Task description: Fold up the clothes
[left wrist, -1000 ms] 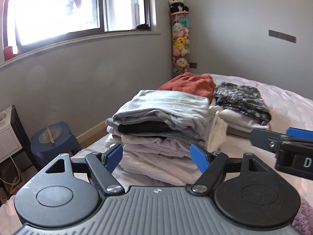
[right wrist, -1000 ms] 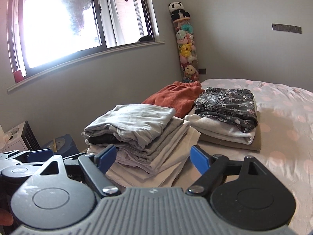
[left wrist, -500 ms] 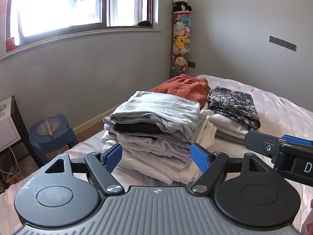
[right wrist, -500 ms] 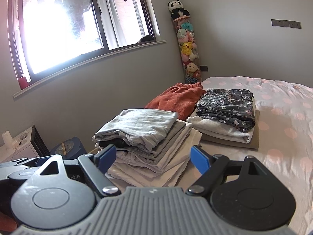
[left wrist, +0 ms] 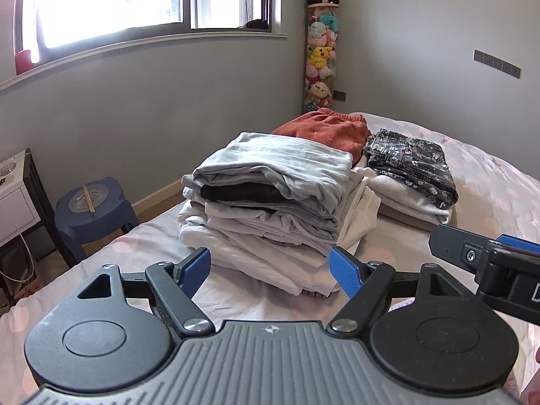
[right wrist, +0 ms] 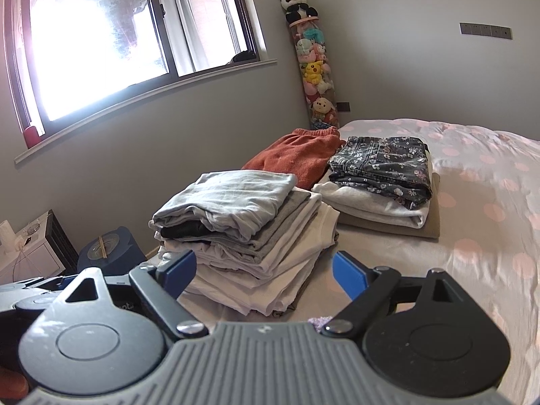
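Here, left gripper (left wrist: pixel 270 266) held spread, nothing gripped. Right gripper (right wrist: pixel 265 268) jaws opening, nothing between. Folded clothes stack (left wrist: pixel 270 202) piled on bed (right wrist: pixel 472 236), near both.

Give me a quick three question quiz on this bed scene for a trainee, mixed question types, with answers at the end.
1. True or false: the floral jeans lie on top of their pile.
2. Which garment tops the tall pile? A) rust B) light grey C) black
3. Fill in: the rust garment lies nearest the ___ tube.

Key: 1 true. 2 B, the light grey top. 3 toy, the toy tube in the corner.
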A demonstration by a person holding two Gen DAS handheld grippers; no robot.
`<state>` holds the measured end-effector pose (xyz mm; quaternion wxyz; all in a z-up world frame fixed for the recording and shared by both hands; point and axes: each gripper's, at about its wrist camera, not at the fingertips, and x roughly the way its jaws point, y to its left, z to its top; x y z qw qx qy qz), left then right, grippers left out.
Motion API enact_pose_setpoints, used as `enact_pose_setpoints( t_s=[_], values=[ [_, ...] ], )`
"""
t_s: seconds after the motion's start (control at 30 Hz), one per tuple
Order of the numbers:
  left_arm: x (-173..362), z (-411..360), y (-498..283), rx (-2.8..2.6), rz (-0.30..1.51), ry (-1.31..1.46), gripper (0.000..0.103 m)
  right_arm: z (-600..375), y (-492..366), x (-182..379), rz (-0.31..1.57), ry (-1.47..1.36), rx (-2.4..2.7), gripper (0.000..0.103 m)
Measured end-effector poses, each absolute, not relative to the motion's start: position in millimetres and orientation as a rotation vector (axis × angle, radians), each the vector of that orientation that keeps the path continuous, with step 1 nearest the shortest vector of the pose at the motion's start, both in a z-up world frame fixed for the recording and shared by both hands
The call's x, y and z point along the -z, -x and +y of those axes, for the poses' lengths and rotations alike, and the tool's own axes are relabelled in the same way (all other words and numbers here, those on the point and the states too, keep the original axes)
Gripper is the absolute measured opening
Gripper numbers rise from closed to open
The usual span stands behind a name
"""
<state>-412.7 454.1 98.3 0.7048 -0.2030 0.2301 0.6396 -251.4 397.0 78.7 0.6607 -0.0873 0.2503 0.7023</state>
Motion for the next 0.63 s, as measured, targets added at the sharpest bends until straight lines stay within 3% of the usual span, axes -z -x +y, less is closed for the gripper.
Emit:
enact_pose_setpoints(
  t_s=[0.63],
  values=[
    [-96, 449, 425, -1.457, 0.482, 0.433, 0.077, 396, 266, -73, 0.54, 0.215, -1.61, 0.089]
  ],
)
